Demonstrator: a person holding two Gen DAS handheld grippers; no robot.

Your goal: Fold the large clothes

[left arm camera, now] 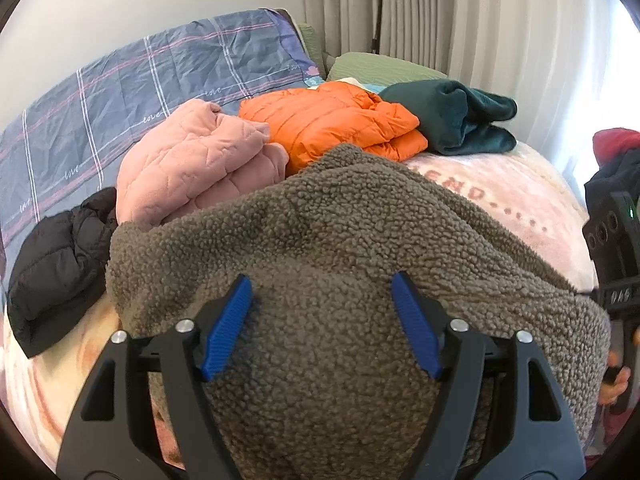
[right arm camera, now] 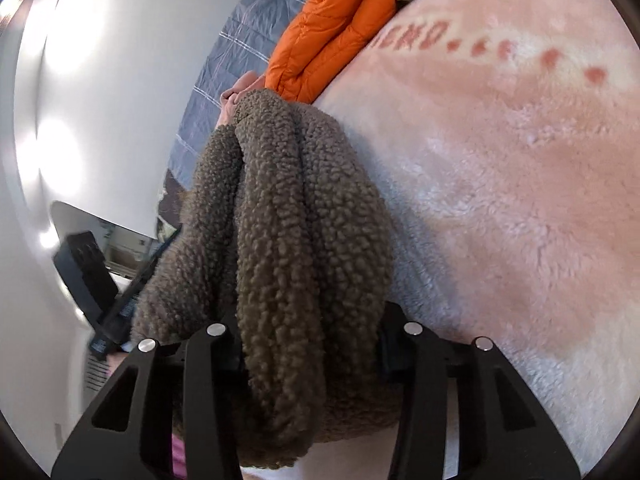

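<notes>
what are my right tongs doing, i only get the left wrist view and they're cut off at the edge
Observer: In the right wrist view, a thick fold of the sherpa fleece jacket fills the gap between the fingers of the right tongs.
Operator: can you see the pads
Observer: No, the fleece covers both pads.
Operator: single layer or more
Observer: More. Seen edge-on, the fold shows several layers bunched together.

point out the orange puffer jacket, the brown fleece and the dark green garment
orange puffer jacket [left arm camera: 328, 120]: left wrist view, middle of its quilted top.
brown fleece [left arm camera: 340, 232]: left wrist view, its upper bulk.
dark green garment [left arm camera: 448, 116]: left wrist view, folded top layer.
</notes>
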